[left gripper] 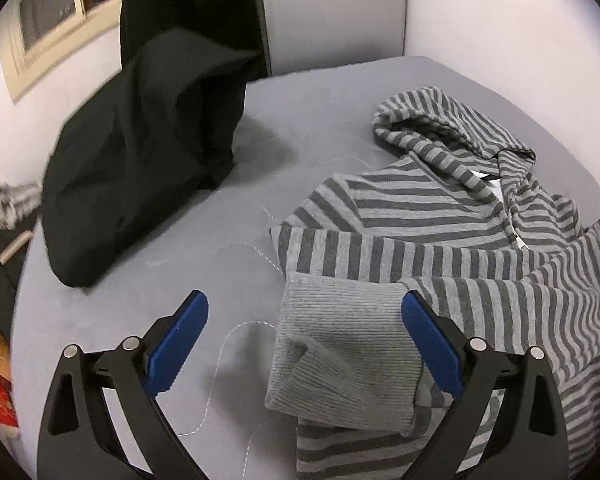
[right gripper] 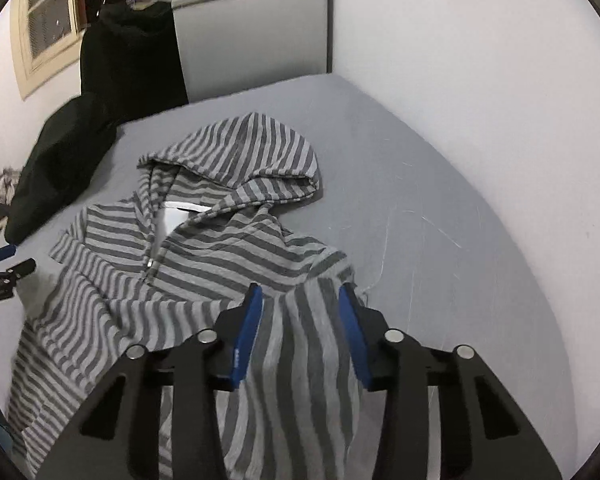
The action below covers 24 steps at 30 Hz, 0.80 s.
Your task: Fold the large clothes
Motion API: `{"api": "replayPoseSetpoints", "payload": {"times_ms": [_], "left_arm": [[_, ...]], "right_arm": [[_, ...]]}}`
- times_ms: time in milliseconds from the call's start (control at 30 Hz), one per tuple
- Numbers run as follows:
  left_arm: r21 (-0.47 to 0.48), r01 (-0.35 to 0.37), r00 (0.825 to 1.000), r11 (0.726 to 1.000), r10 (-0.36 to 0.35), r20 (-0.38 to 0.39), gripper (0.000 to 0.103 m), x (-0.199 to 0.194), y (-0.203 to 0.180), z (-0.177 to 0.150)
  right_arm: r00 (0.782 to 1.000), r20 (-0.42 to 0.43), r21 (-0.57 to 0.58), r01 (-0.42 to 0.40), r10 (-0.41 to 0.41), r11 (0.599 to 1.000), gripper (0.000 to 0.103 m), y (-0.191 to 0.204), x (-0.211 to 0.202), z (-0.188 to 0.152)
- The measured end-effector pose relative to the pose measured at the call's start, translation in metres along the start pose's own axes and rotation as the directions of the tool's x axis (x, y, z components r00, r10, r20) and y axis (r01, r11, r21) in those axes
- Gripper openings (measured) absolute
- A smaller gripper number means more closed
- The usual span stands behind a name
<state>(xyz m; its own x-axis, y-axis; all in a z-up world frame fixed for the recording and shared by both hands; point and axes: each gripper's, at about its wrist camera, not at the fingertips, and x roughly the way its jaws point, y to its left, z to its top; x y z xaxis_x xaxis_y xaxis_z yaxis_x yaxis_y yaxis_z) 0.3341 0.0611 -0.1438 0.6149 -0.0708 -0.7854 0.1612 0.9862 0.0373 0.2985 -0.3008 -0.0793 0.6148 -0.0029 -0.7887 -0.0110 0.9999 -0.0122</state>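
A wide bed covered in a smooth grey-lilac sheet [right gripper: 420,184] fills both views, pushed into the corner of white walls. Spread across it lies the large hooded sweatshirt in light and dark grey stripes [right gripper: 204,248], front side up, its hood [right gripper: 240,152] flattened toward the far wall and its short neck zip [right gripper: 150,264] partly undone over a white label. A big heap of black cloth [left gripper: 140,152] sits on the far-left part of the bed, well apart from the sweatshirt; it looks like a jacket or bag, though the blur there makes it hard to say.

One sleeve lies folded across the chest, ending in a plain grey ribbed cuff [left gripper: 340,360]. The left gripper [left gripper: 304,340] hovers low over that cuff with its blue-padded black fingers [left gripper: 432,348] spread wide; the cuff lies between them, the right-hand pad at its edge, and nothing is pinched. The right gripper [right gripper: 300,332] is over the other striped sleeve [right gripper: 300,380], its fingers parted on either side of the fabric, which runs up between them without being clamped.

A thin loose white thread [left gripper: 220,360] curls on the sheet just beside the cuff.
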Motion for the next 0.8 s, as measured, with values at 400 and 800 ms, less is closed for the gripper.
{"api": "replayPoseSetpoints", "payload": {"times_ms": [400,800], "left_arm": [[0.029,0.066,0.996,0.997,-0.064,-0.062,0.082,0.021,-0.012,-0.011],[0.025,0.062,0.998,0.998,-0.062,-0.015,0.085,0.011,-0.014,-0.010]], "right_arm": [[0.982,-0.159,-0.109,0.086,-0.103,0.990,0.001,0.004,0.047,-0.015],[0.993,-0.107,-0.027,0.041,-0.044,0.999,0.020,-0.013,0.029,-0.010]]}}
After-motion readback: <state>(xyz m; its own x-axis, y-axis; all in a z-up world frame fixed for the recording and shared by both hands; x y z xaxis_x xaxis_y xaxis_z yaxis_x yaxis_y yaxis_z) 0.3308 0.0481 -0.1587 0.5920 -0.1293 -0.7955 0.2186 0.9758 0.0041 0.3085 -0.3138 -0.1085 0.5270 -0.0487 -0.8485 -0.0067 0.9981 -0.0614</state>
